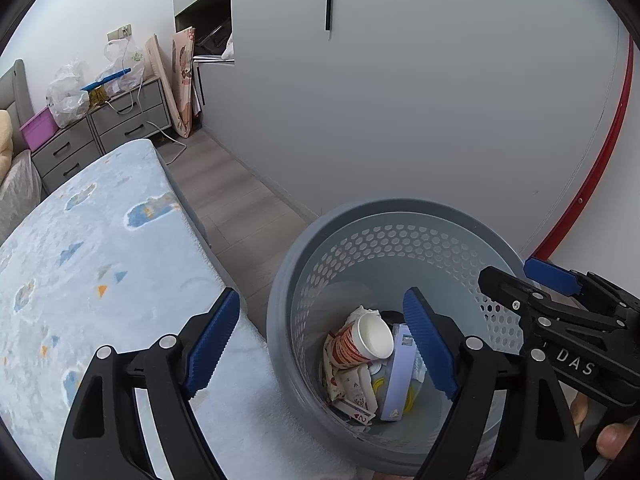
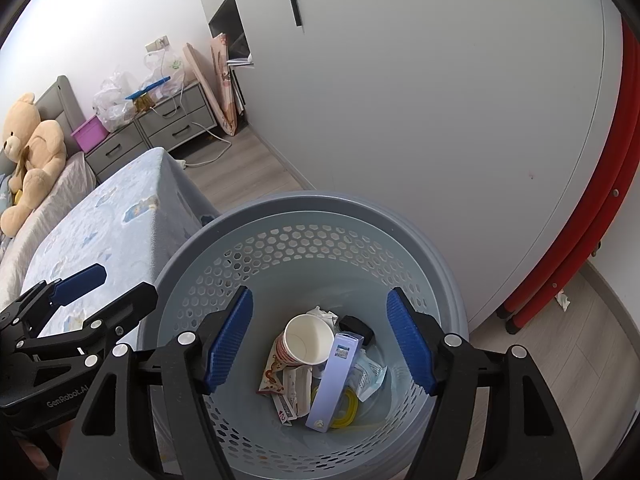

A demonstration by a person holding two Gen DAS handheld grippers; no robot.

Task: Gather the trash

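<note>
Both tools hover over the grey perforated wastebasket (image 2: 304,216), which stands on the floor between the bed (image 1: 100,240) at 9 o'clock and the white wardrobe at 12 o'clock. The left tool (image 1: 324,344) is released with nothing between its blue pads, and the right tool (image 2: 320,344) is released and empty too. I judge that the dropping step is finished here: the trash lies at the bottom of the basket. I count one paper cup (image 2: 306,340), one lilac flat box (image 2: 332,384), one yellow ring (image 2: 348,408) and several wrappers. The next move probably calls for lifting away and looking for more trash; one white scrap (image 2: 563,301) lies on the floor at 3 o'clock.
</note>
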